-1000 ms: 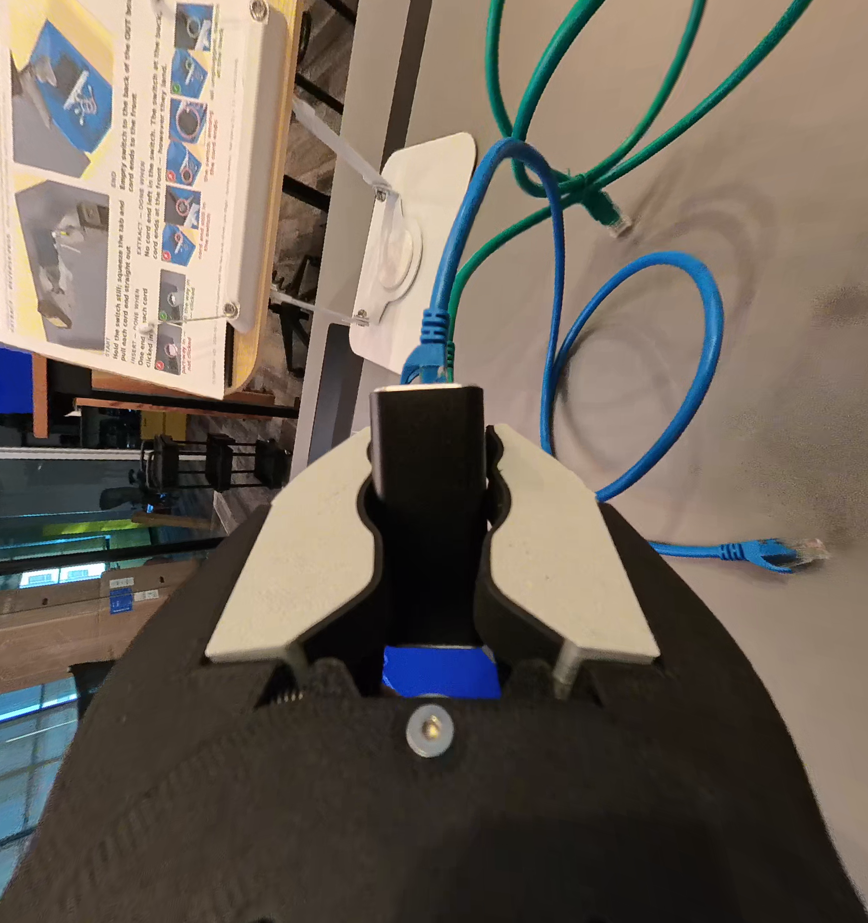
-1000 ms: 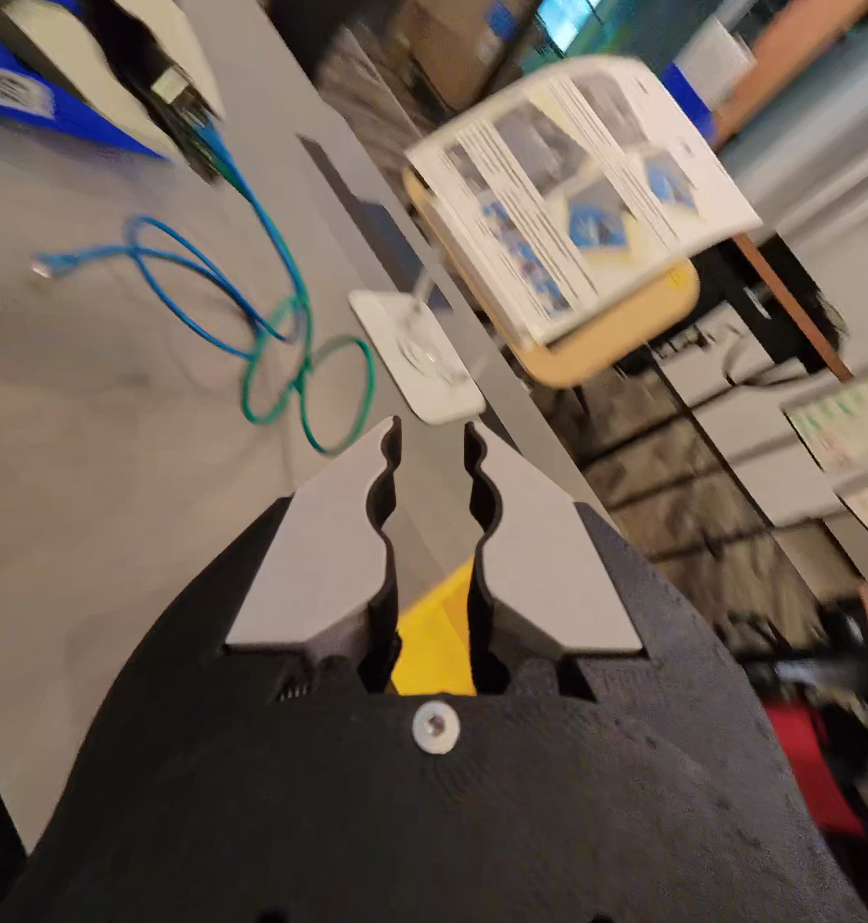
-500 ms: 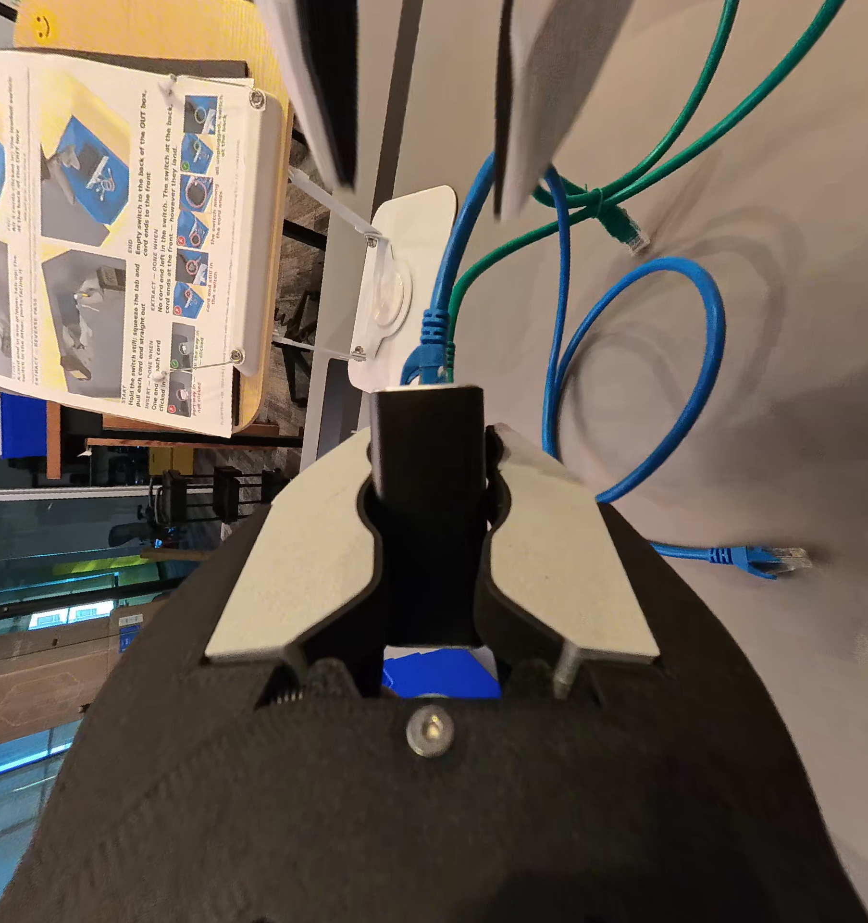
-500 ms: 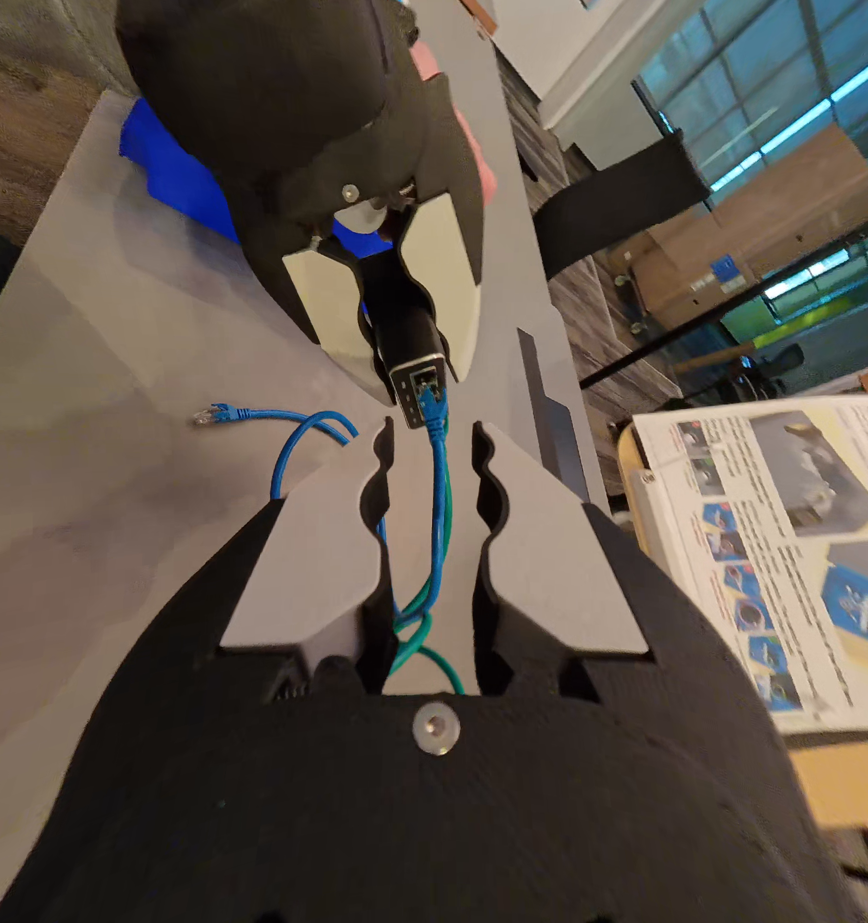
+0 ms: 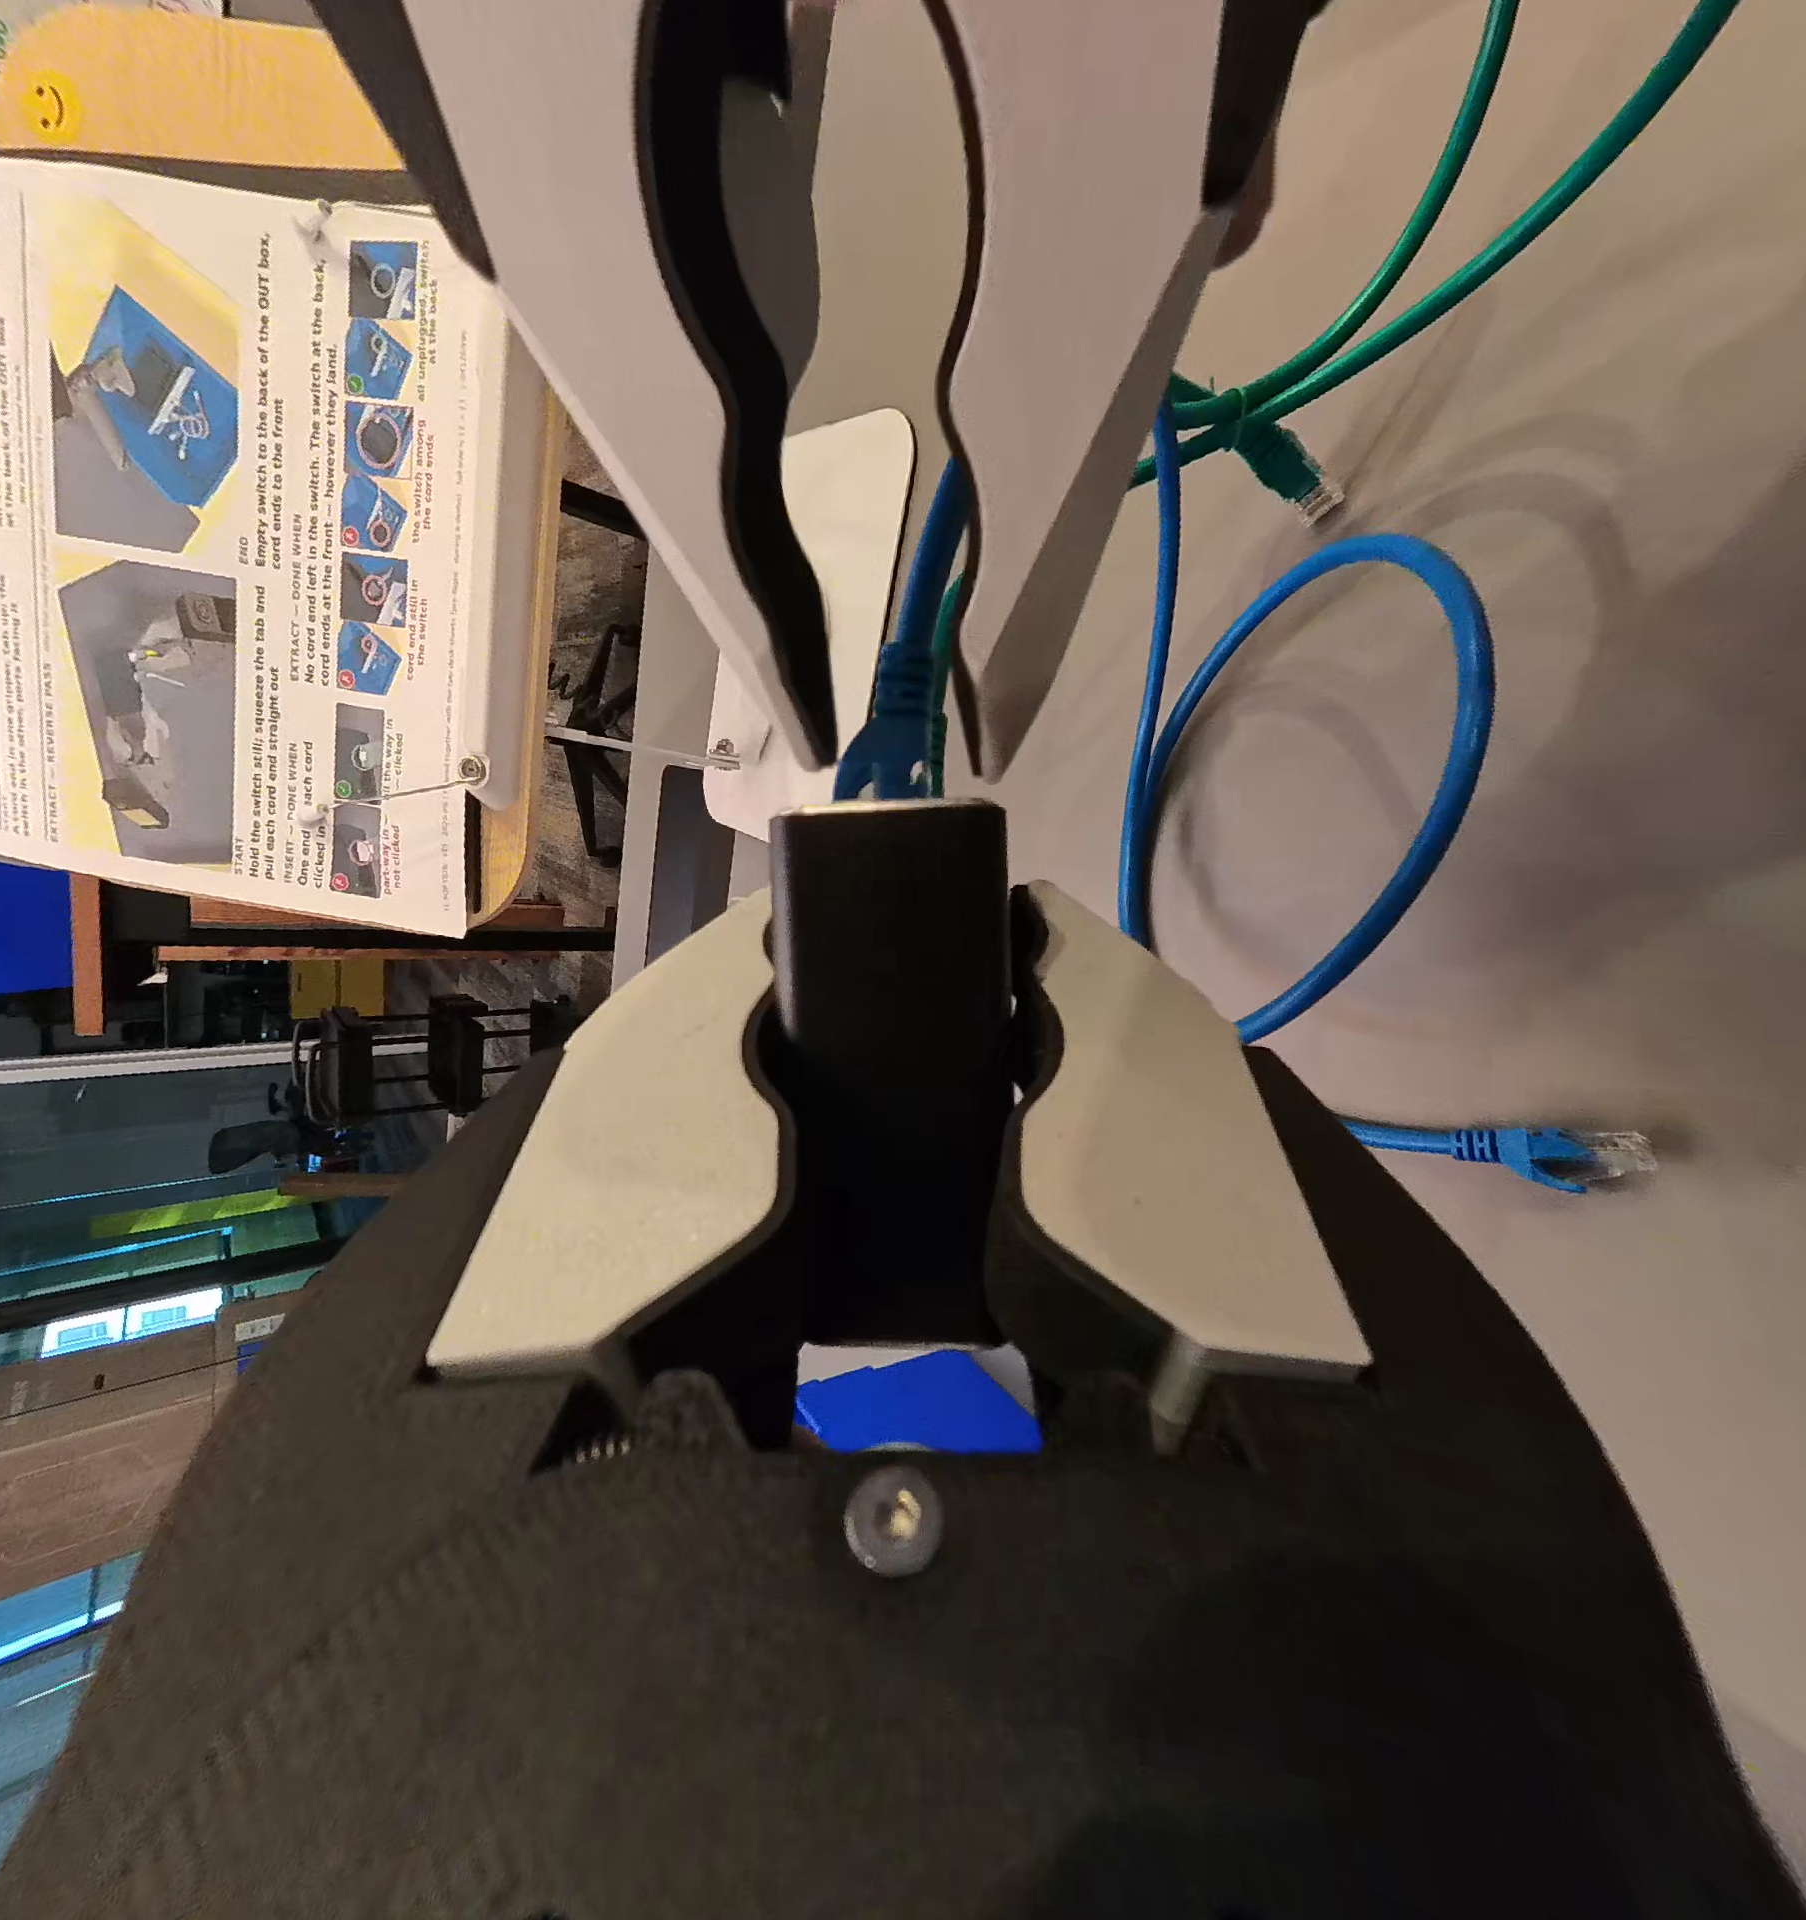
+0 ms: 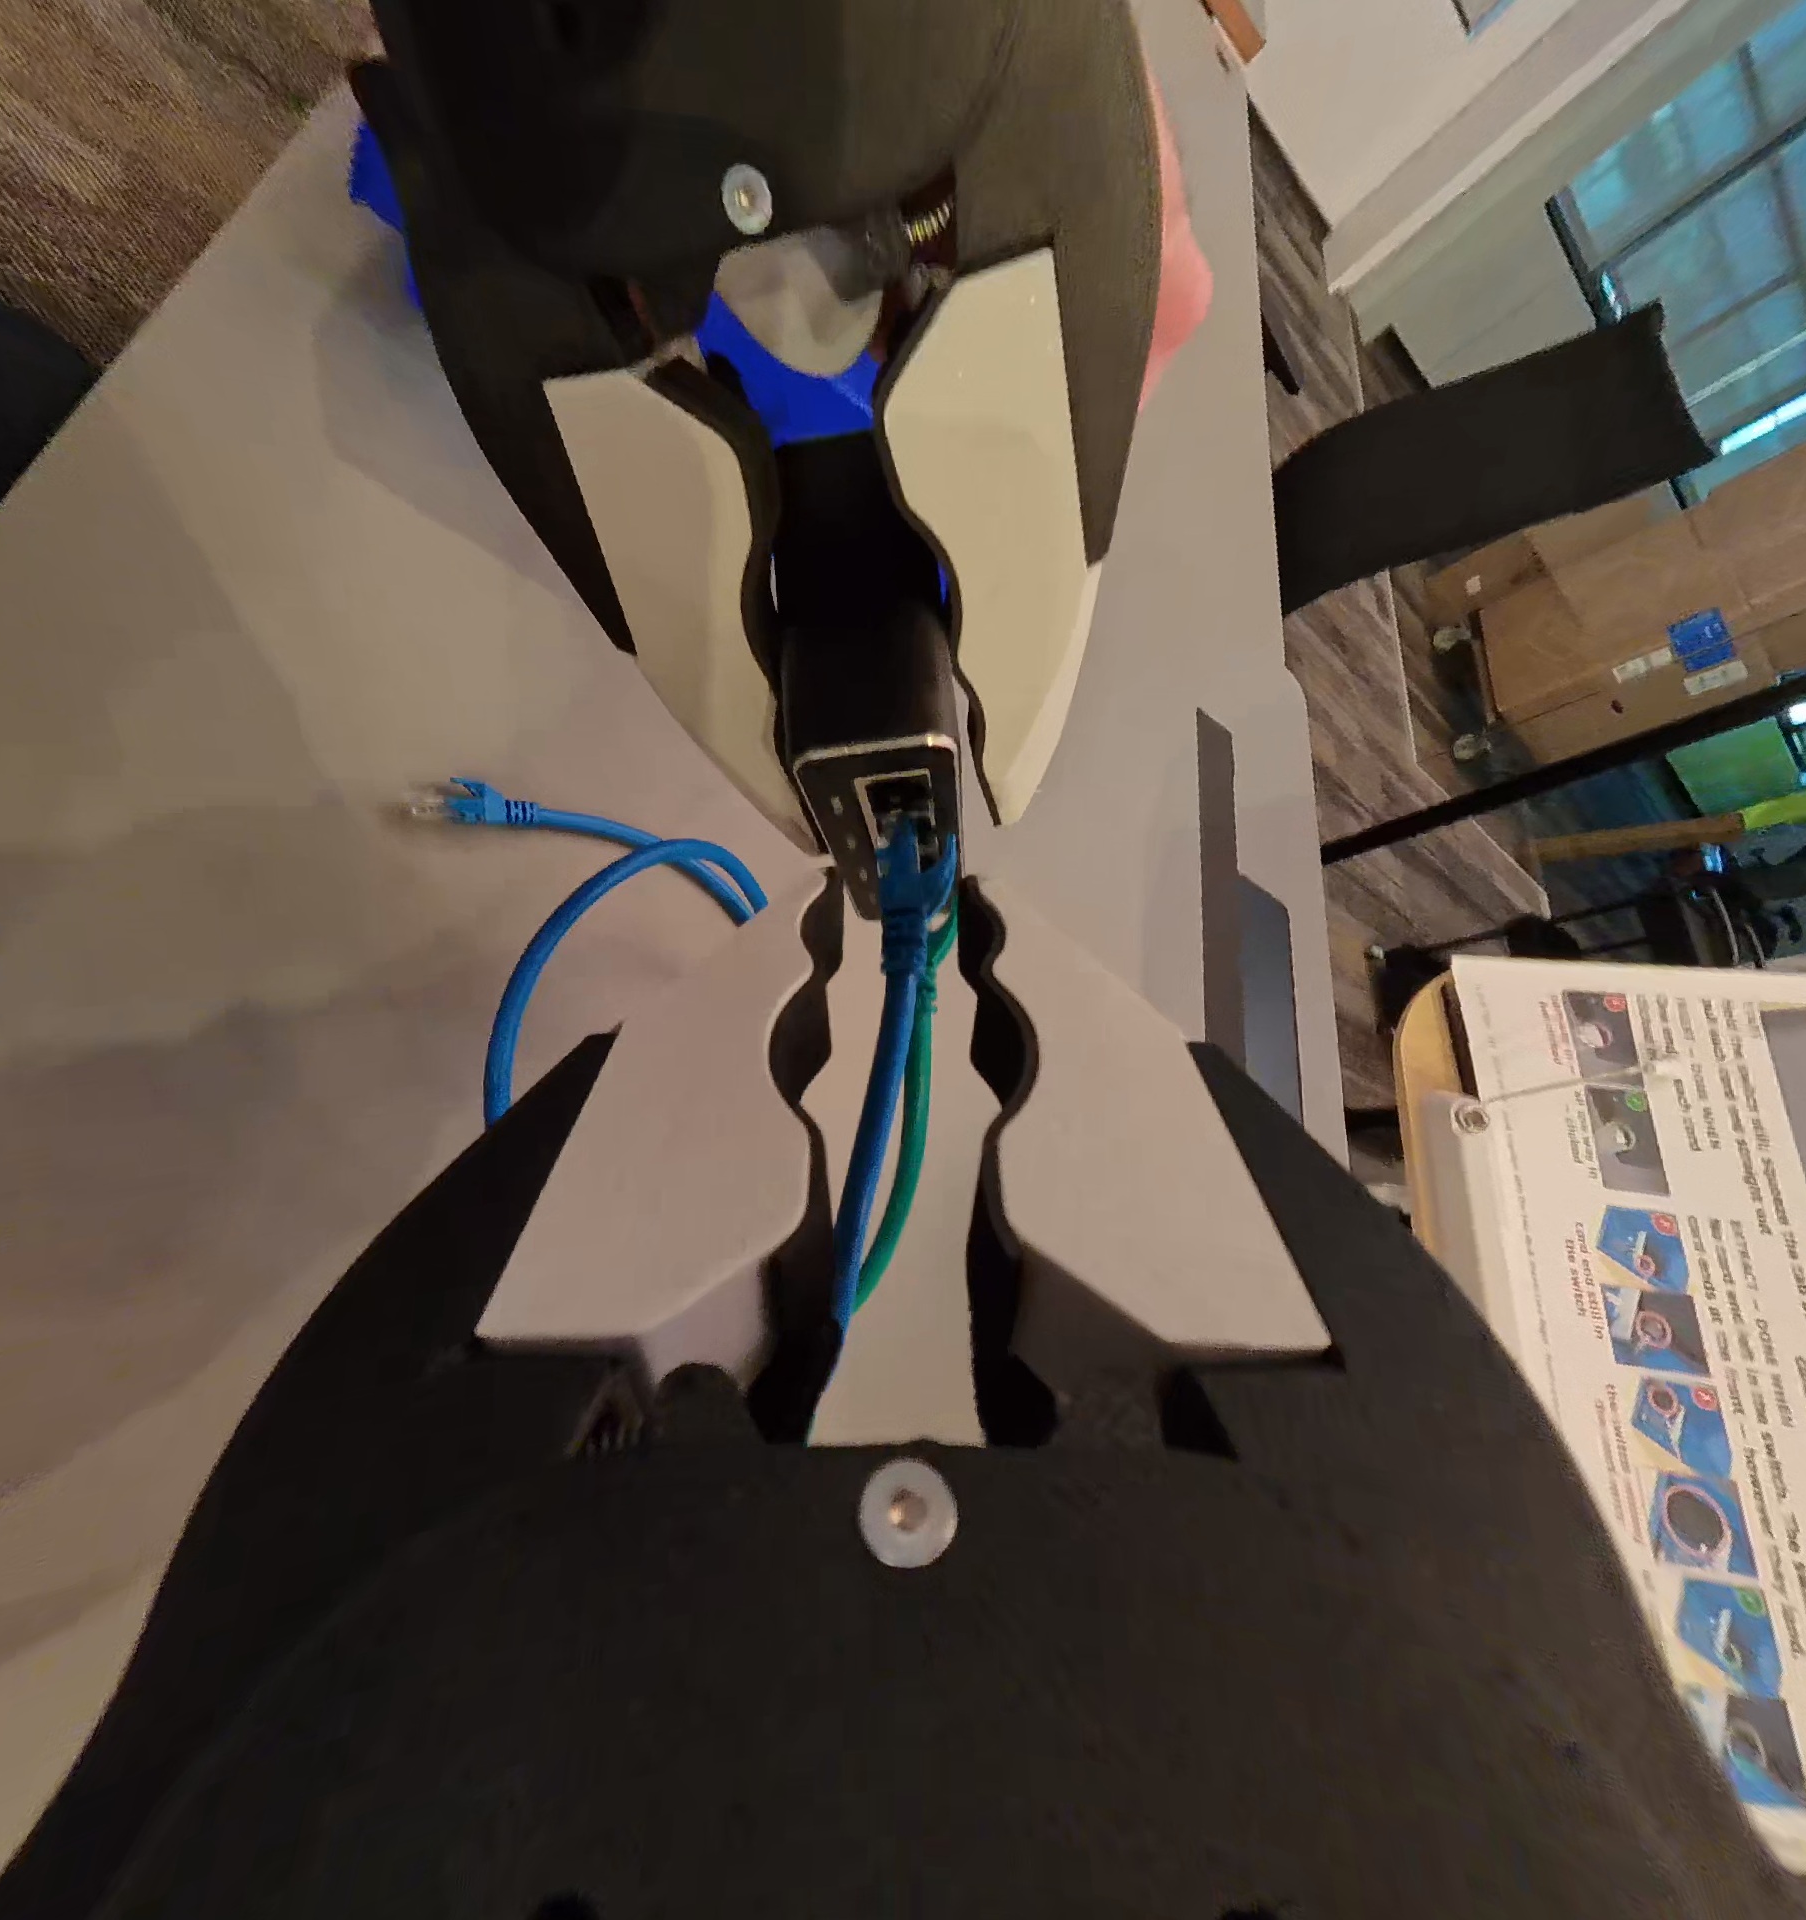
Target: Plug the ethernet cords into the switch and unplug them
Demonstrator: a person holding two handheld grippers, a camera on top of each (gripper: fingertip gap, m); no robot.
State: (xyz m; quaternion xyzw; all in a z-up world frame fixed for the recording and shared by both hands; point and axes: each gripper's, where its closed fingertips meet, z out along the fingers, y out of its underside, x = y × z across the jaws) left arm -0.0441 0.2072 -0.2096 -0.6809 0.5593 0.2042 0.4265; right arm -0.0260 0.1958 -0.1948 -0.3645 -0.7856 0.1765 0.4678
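Switch (image 5: pixel 891 935) clamped in L gripper (image 5: pixel 891 1039), held above grey table (image 6: pixel 203 727)
Blue cord (image 6: pixel 904 904) & green cord (image 6: pixel 914 1174) are plugged in; R gripper (image 6: pixel 899 904) is spread open round both cords, tips near the ports

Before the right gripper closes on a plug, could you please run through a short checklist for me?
1. Switch clamped in left gripper: ok.
2. Right gripper open: ok.
3. Blue plug seated in a port: ok.
4. Green plug seated beside it: ok.
5. Right gripper's tips level with the plugs: not ok, both cords run between the fingers, but the tips end just short of the switch face.
6. Latch tab reachable: cannot tell.
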